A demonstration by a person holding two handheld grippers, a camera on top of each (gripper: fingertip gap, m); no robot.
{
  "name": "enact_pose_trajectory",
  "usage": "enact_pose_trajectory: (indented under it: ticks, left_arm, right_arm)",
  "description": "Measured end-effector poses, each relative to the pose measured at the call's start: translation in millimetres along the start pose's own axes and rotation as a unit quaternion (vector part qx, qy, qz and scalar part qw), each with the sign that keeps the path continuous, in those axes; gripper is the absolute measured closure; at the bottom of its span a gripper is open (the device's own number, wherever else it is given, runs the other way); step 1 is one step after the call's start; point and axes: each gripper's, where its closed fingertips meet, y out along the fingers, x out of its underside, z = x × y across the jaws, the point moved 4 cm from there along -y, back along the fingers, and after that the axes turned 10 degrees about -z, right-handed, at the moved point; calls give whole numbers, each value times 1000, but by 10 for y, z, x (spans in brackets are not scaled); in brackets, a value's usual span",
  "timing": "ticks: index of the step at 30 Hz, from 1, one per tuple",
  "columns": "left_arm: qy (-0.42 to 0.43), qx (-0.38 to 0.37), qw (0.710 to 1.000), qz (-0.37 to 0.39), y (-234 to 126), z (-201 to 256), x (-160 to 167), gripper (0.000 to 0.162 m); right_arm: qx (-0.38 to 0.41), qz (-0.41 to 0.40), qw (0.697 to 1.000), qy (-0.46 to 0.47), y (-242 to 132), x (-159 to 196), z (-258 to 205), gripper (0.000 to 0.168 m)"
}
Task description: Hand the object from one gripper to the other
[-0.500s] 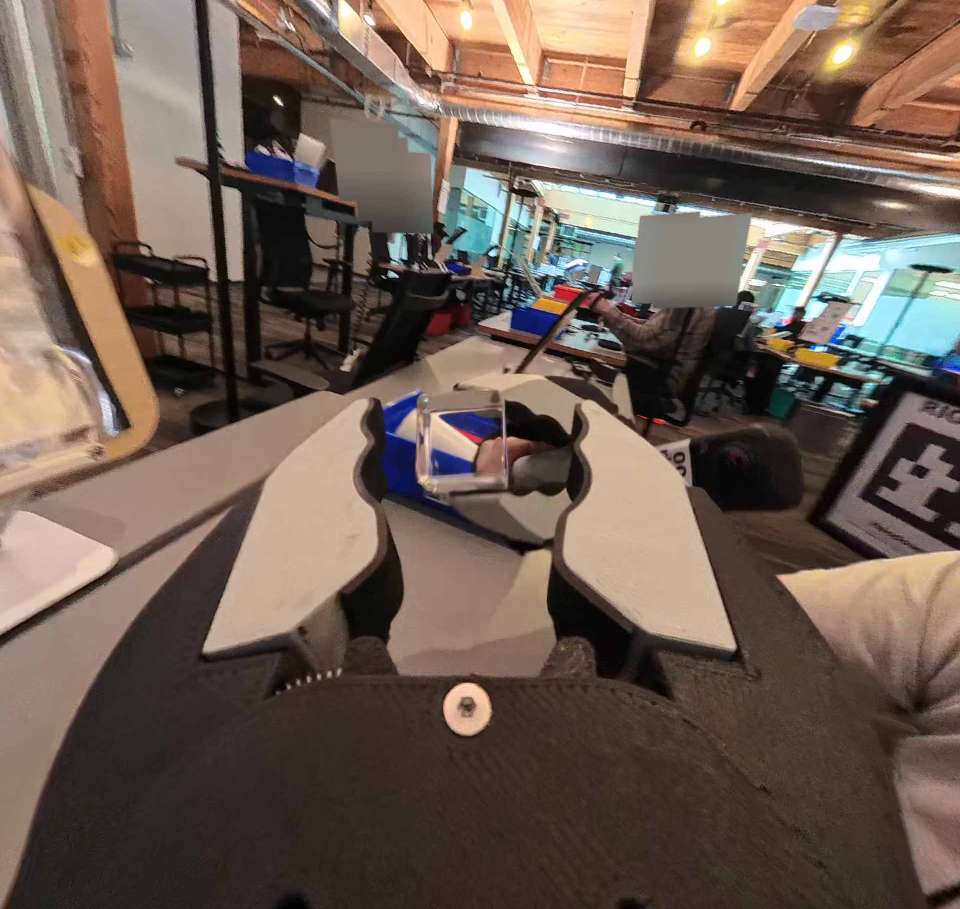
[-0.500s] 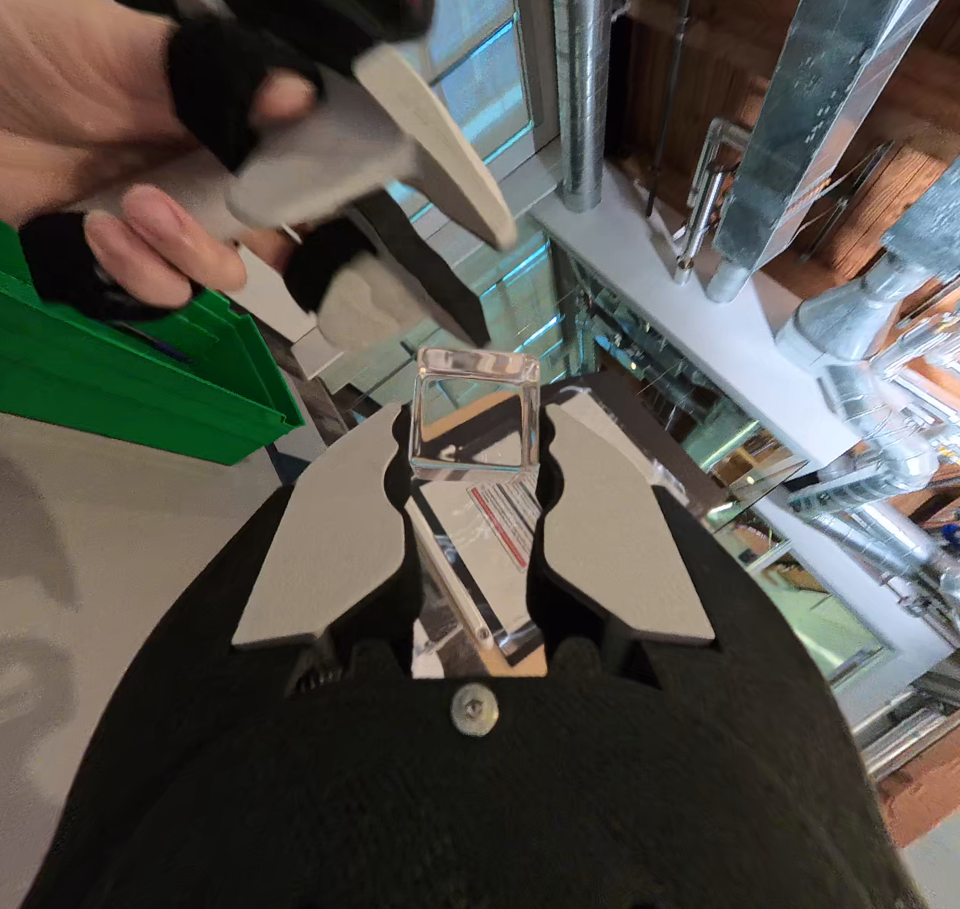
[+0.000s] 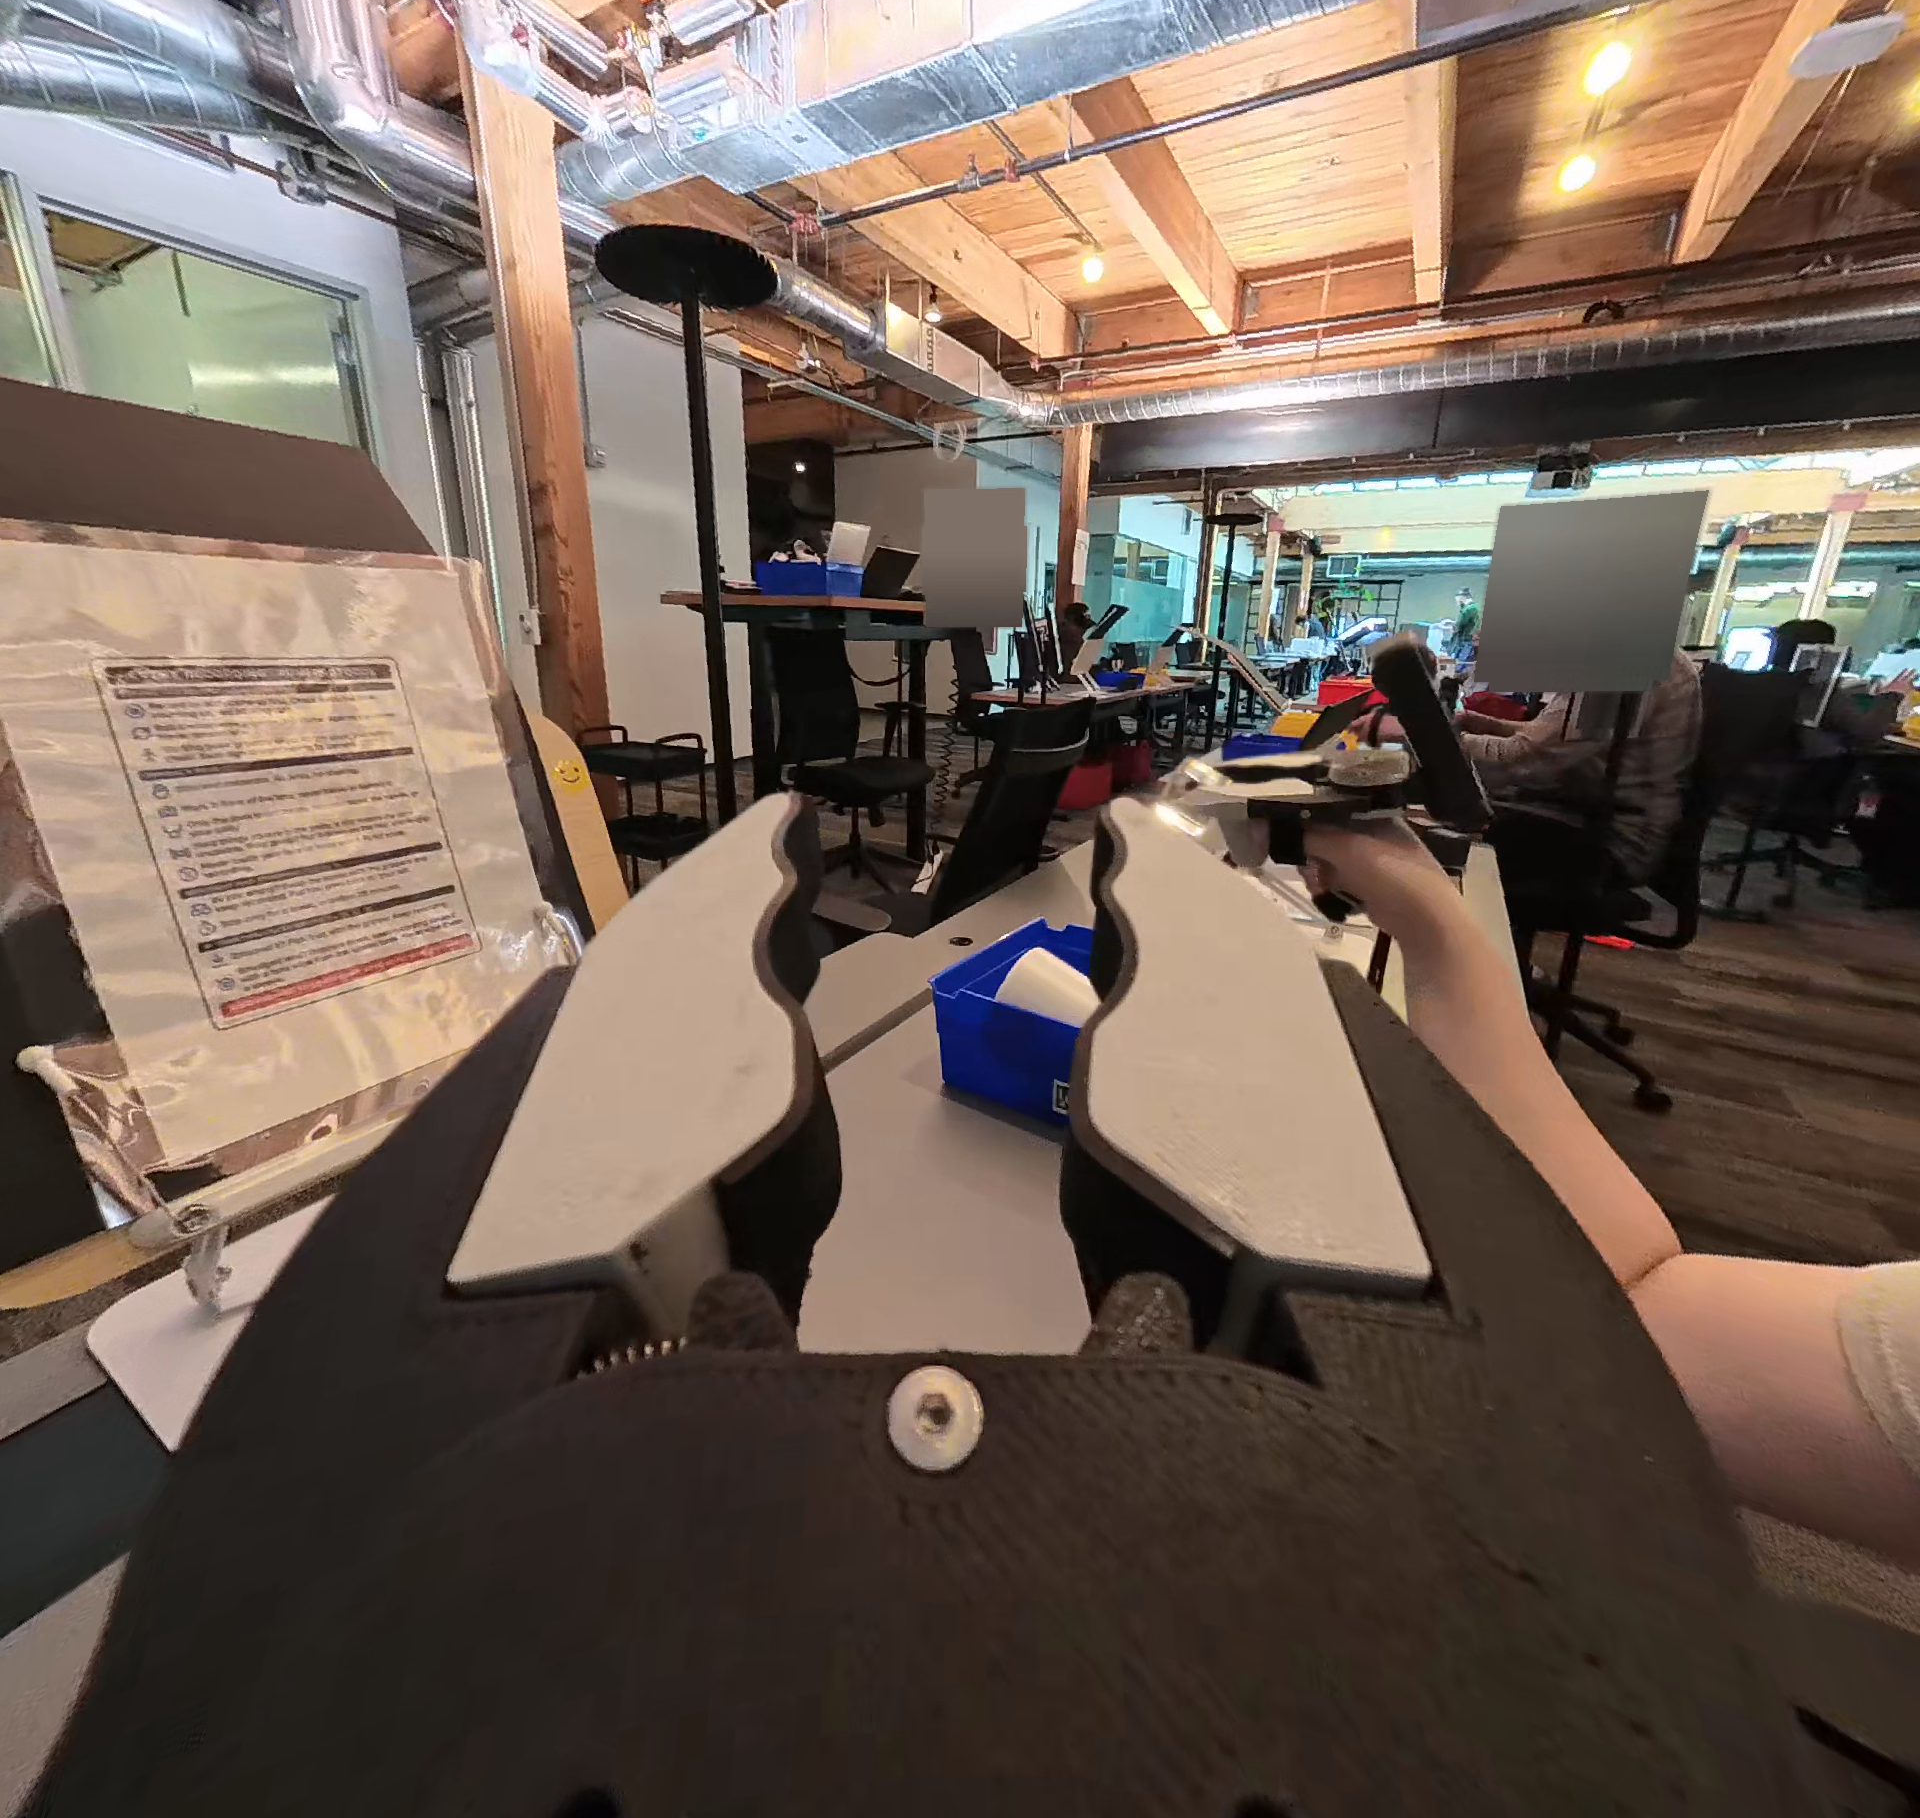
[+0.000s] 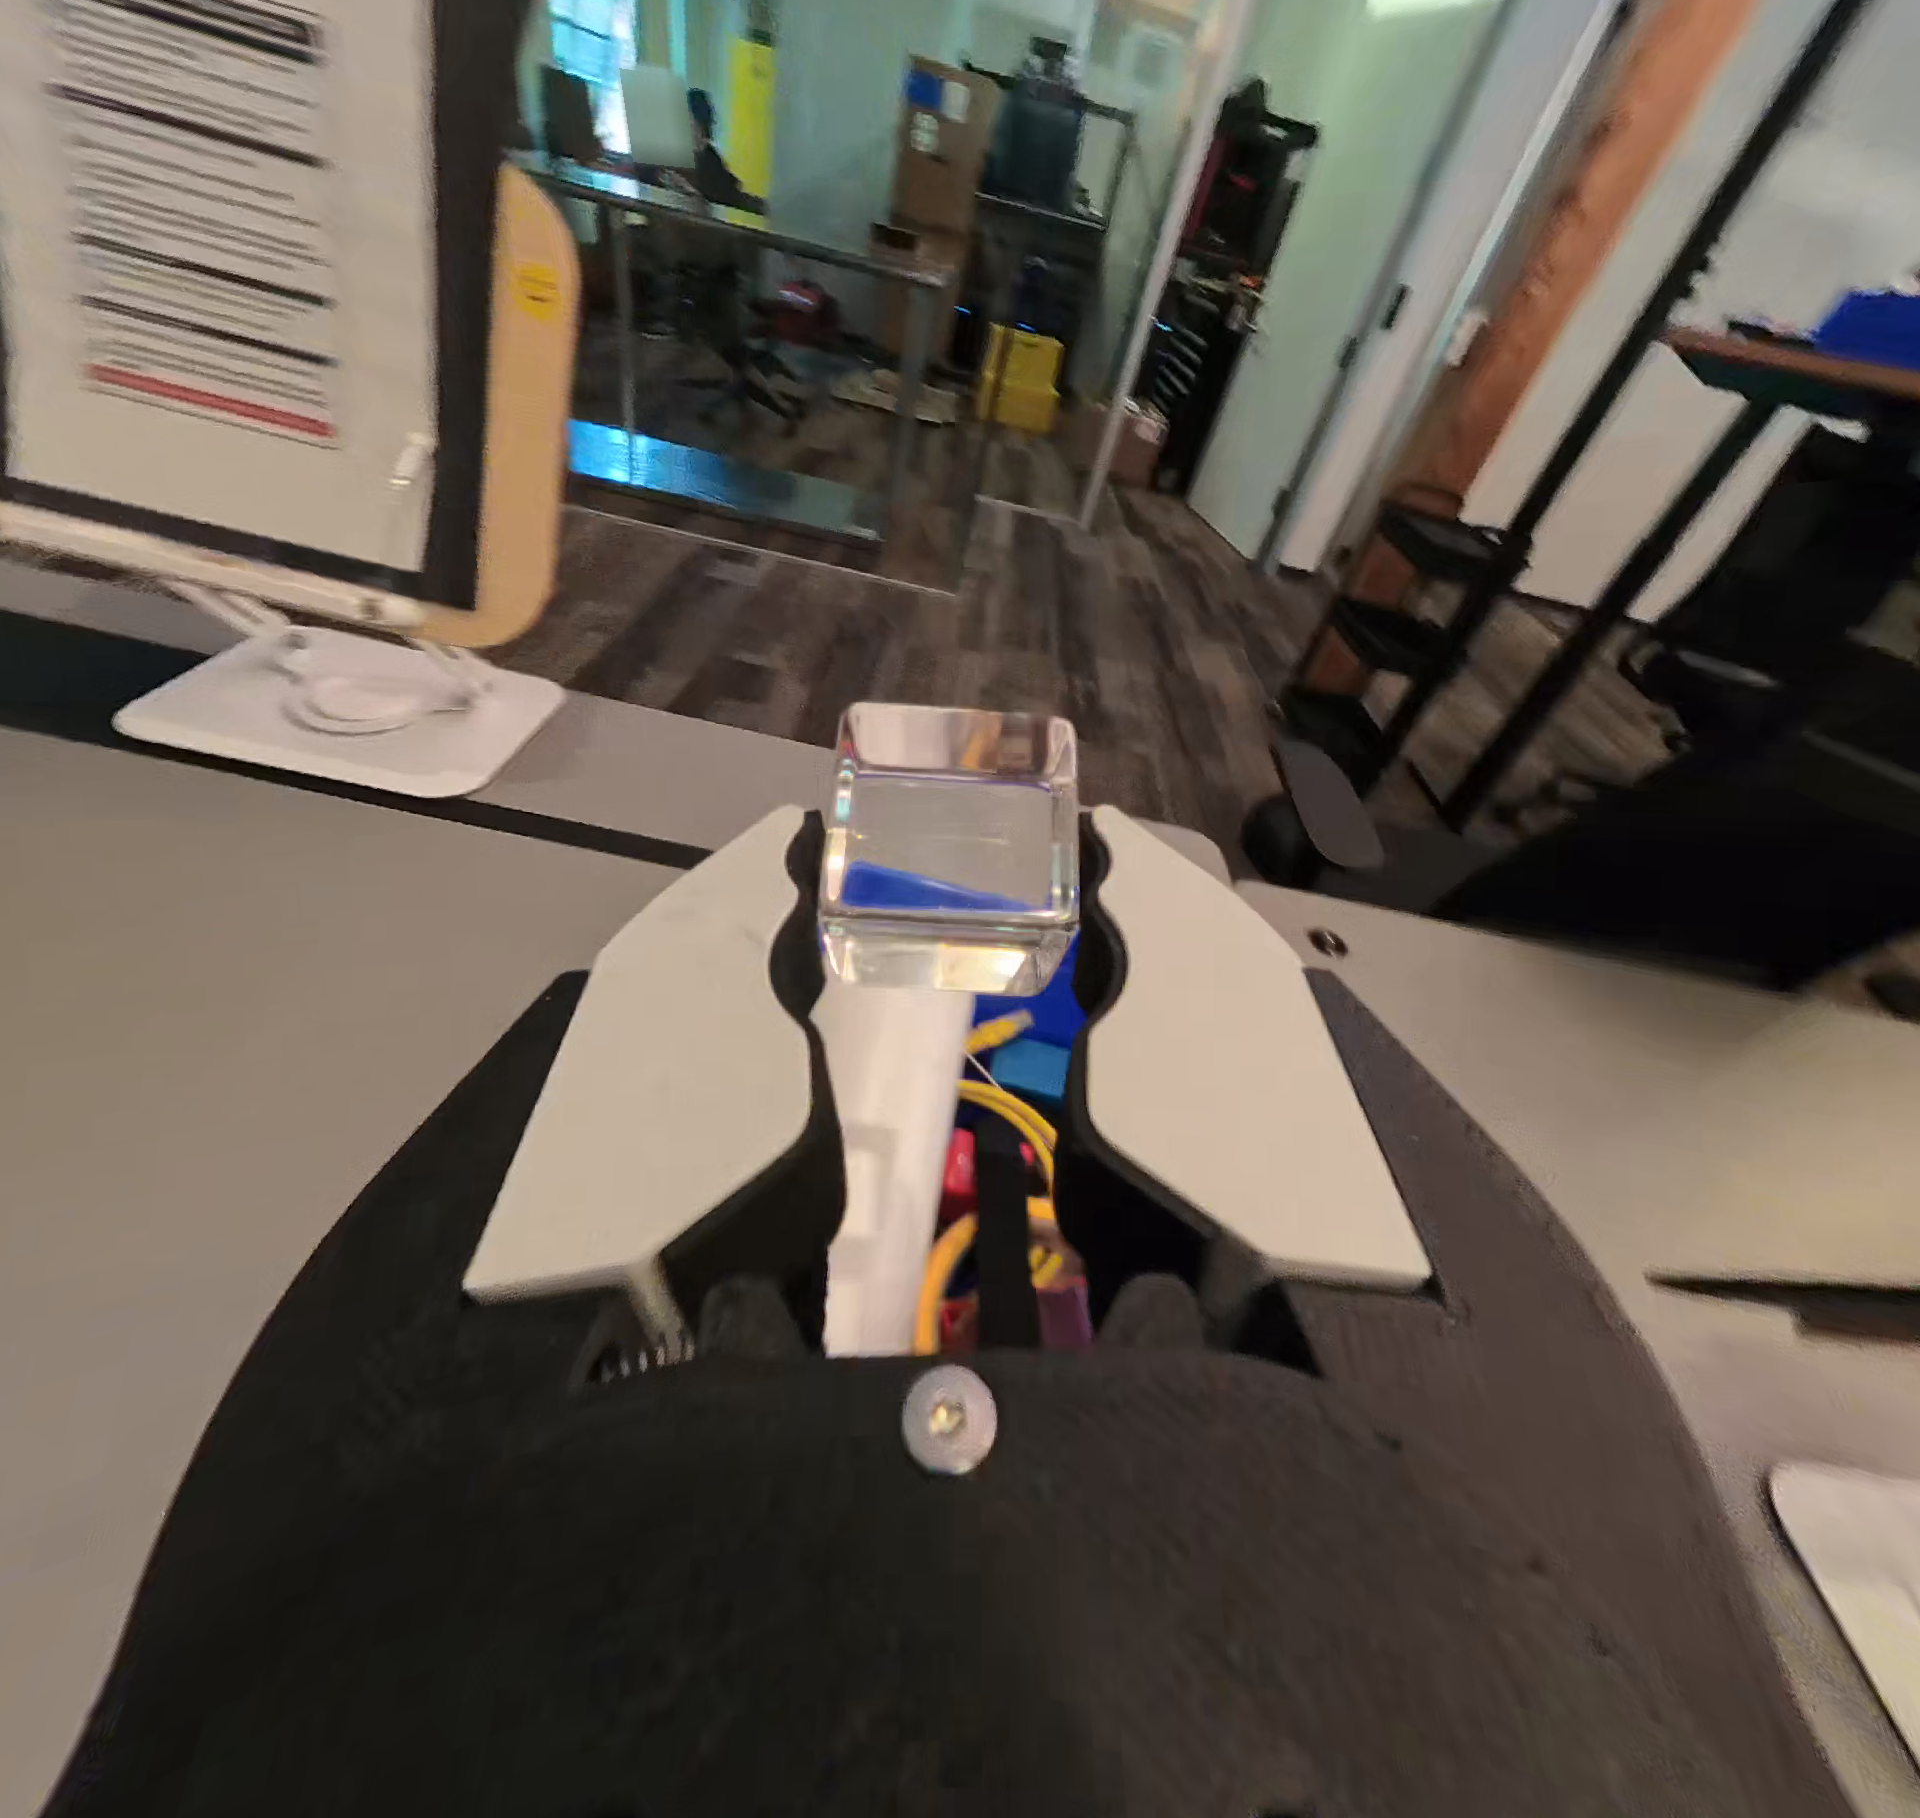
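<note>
clear cube (image 4: pixel 951 859) clamped btwn right hand-held gripper (image 4: pixel 948 869) tips; left hand-held gripper (image 3: pixel 948 890) empty.

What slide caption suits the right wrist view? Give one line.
Right hand-held gripper shut on a clear cube above the grey table.
</note>
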Motion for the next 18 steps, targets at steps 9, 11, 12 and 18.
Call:
enact_pose_trajectory:
  ticks: [9, 11, 12, 18]
  left_arm:
    - [2, 2, 1000, -26, 77, 23, 89, 114]
    - [4, 6, 999, -44, 121, 46, 143, 114]
    - [7, 7, 999, -53, 141, 56, 169, 114]
    - [31, 1, 996, -86, 227, 67, 266, 115]
  right_arm:
    - [19, -94, 982, 164, 761, 865, 563, 122]
    - [7, -173, 969, 176, 1087, 1265, 570, 122]
    - [-4, -217, 960, 179, 1208, 1444, 552, 121]
    - [-5, -289, 945, 156, 1512, 1739, 528, 121]
